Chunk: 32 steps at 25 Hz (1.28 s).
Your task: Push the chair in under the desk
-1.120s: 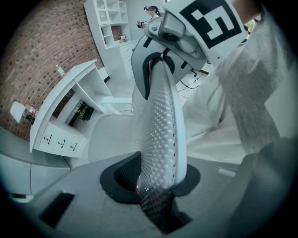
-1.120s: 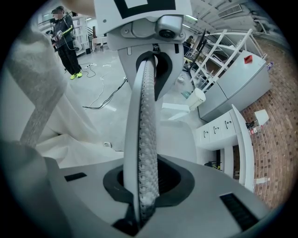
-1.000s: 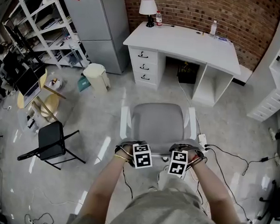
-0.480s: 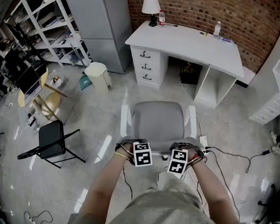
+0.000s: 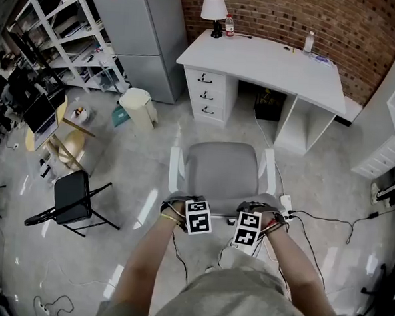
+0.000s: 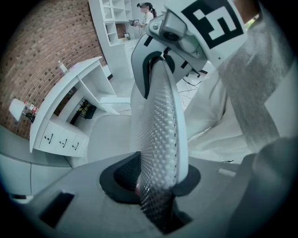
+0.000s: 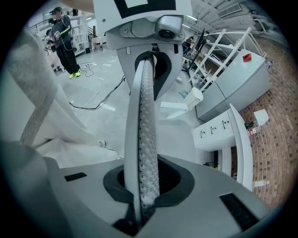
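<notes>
The office chair (image 5: 222, 167), with a grey seat and white armrests, stands on the floor facing the white desk (image 5: 270, 61), a stretch of floor short of its knee gap. I stand behind it. My left gripper (image 5: 192, 206) is shut on the top edge of the mesh backrest (image 6: 158, 135), which runs up between the jaws of the left gripper (image 6: 156, 188). My right gripper (image 5: 250, 212) is shut on the same edge further right. In the right gripper view the backrest rim (image 7: 145, 125) sits clamped in the right gripper (image 7: 144, 193).
A lamp (image 5: 213, 11) and bottles stand on the desk. A white bin (image 5: 137, 109) and a black folding chair (image 5: 75, 200) are on the left. A power strip (image 5: 287, 201) and cables (image 5: 327, 222) lie right of the chair. White shelves (image 5: 392, 132) stand at the right.
The chair, both grippers and I have edged slightly forward toward the desk. Both grips stay on the backrest.
</notes>
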{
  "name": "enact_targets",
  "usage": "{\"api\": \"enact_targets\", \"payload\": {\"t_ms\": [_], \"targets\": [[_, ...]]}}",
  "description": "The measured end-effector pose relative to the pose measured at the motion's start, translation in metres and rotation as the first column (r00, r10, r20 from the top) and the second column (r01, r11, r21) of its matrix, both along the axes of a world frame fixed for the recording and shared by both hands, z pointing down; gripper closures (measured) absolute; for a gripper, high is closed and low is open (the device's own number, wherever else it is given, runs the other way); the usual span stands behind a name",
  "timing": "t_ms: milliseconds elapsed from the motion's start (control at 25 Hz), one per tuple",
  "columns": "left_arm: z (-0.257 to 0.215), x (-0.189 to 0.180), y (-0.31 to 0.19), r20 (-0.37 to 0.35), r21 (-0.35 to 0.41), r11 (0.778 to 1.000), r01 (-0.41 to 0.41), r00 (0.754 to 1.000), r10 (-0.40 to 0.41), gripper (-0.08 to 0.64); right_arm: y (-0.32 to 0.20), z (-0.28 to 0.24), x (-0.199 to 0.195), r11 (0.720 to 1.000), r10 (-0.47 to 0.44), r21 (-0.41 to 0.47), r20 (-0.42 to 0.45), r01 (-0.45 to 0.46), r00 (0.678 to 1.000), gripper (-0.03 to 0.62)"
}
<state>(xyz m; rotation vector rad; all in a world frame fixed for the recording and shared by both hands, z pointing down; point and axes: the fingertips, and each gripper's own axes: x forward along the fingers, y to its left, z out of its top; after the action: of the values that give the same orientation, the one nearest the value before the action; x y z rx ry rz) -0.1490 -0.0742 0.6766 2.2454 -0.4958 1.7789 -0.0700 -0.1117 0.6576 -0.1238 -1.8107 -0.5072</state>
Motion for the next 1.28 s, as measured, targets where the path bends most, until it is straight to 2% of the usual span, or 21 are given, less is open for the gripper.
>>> {"api": "enact_targets", "payload": {"t_ms": [1280], "targets": [[0.002, -0.01, -0.098, 0.015, 0.03, 0.999, 0.016, 1.0, -0.016, 0.433, -0.097, 0.002, -0.008, 1.0, -0.008, 0.021, 0.001, 0.008, 1.0, 0.557]]}}
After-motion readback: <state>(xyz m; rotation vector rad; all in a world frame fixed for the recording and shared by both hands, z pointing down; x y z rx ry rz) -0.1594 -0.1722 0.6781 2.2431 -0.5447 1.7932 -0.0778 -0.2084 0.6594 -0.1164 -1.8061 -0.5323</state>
